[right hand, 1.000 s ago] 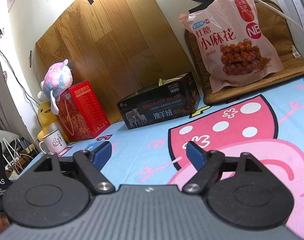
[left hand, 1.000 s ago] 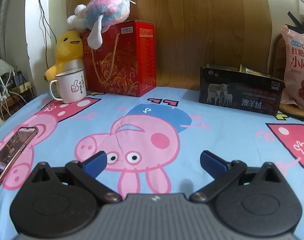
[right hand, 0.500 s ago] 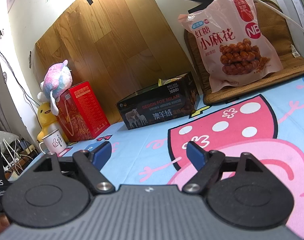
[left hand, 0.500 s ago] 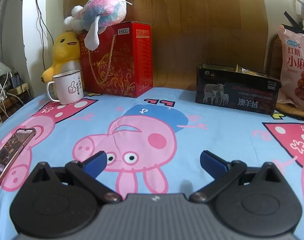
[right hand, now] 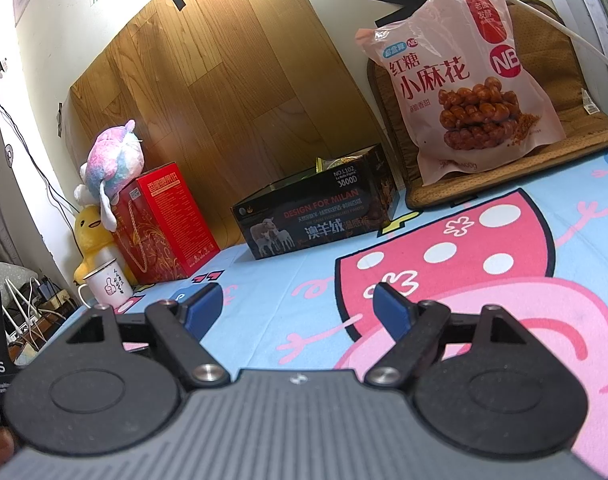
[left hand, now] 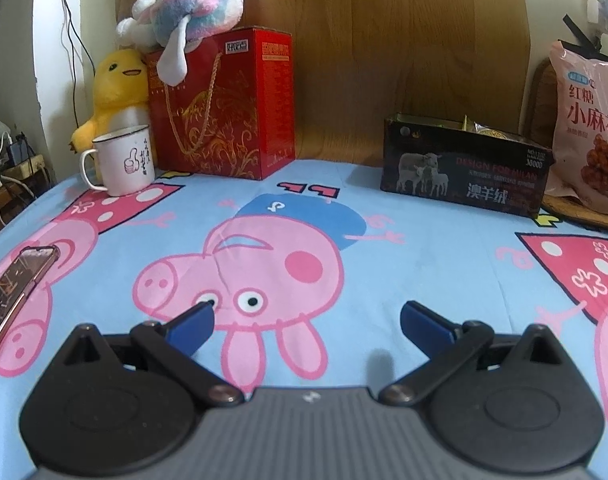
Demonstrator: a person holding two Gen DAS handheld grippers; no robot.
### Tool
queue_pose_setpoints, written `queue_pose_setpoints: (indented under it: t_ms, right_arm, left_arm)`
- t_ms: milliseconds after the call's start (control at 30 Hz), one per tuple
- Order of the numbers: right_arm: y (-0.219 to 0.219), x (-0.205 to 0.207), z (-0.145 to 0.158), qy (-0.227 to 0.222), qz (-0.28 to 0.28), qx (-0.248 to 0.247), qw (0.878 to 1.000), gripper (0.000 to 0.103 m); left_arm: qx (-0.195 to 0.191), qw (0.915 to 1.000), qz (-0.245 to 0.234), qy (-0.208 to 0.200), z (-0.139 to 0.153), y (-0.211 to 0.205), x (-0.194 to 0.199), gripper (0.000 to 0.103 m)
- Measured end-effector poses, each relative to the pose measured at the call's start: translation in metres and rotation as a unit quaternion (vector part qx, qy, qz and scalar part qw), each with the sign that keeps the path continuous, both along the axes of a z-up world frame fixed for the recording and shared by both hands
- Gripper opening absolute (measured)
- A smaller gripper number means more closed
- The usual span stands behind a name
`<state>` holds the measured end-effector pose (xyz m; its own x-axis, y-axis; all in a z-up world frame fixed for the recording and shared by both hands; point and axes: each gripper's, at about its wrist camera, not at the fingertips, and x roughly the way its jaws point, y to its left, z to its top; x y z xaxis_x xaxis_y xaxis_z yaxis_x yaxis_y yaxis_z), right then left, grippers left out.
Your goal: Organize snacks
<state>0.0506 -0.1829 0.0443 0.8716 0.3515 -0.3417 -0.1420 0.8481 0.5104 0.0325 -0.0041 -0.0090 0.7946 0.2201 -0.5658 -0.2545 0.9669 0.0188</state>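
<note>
Grippers both idle: left gripper (left hand: pixel 305 320) and right gripper (right hand: pixel 296 306) had jaws spread, holding nothing. Snack bag (right hand: pixel 469 88) leaned upright on the mat, beside the black box (right hand: pixel 315 216). Best approach: right side, pinch the bag's top seam, lift slowly.

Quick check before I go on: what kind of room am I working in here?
Most likely a bedroom at home: a cartoon-pig bedsheet covers the surface, plush toys sit in the corner by a red gift box, and a snack bag leans against the wall.
</note>
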Motion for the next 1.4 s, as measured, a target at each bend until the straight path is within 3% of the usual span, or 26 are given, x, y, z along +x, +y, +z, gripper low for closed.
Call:
queue_pose_setpoints:
  t_ms: [1400]
  right_arm:
    - [0.0001, 0.0001, 0.0001, 0.001, 0.0, 0.0, 1.0, 0.084]
  left_arm:
    - [0.004, 0.9999, -0.01, 0.005, -0.0007, -0.0031, 0.0006, 0.103]
